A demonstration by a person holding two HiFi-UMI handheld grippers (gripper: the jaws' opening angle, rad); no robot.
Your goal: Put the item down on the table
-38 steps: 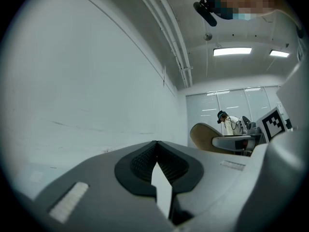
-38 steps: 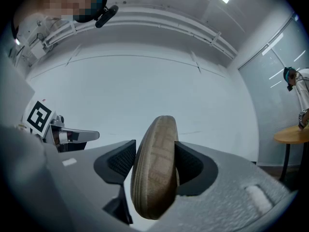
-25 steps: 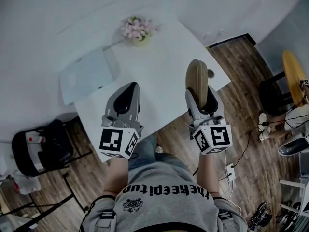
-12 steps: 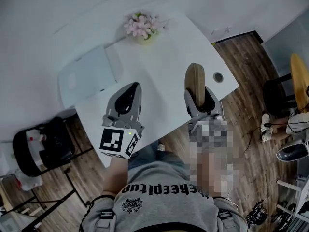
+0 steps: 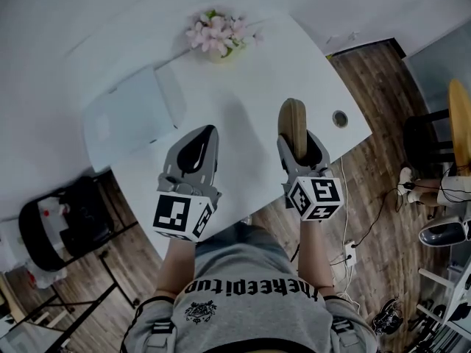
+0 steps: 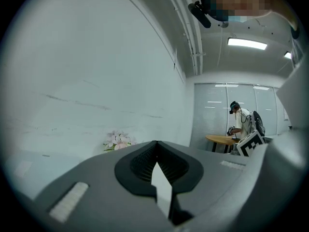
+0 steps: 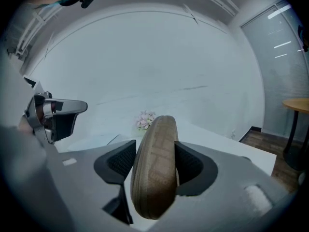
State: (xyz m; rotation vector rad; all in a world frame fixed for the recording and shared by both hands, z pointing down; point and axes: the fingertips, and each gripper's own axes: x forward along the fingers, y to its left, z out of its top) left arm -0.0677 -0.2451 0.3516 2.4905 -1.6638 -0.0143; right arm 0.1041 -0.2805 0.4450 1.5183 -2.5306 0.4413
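A person in a grey shirt (image 5: 250,293) is holding two grippers over the near edge of a white table (image 5: 250,87). The left gripper (image 5: 206,132) is hovering with its jaws pressed together on nothing. The right gripper (image 5: 300,140) is clamping a tan oval item (image 5: 293,118) on edge, which is sticking out past the jaws over the table's near right part, though whether it is touching the top cannot be told. Farther across the table, a pale translucent tray (image 5: 125,116) is lying toward the left side and a pot of pink flowers (image 5: 215,34) is sitting near the far edge.
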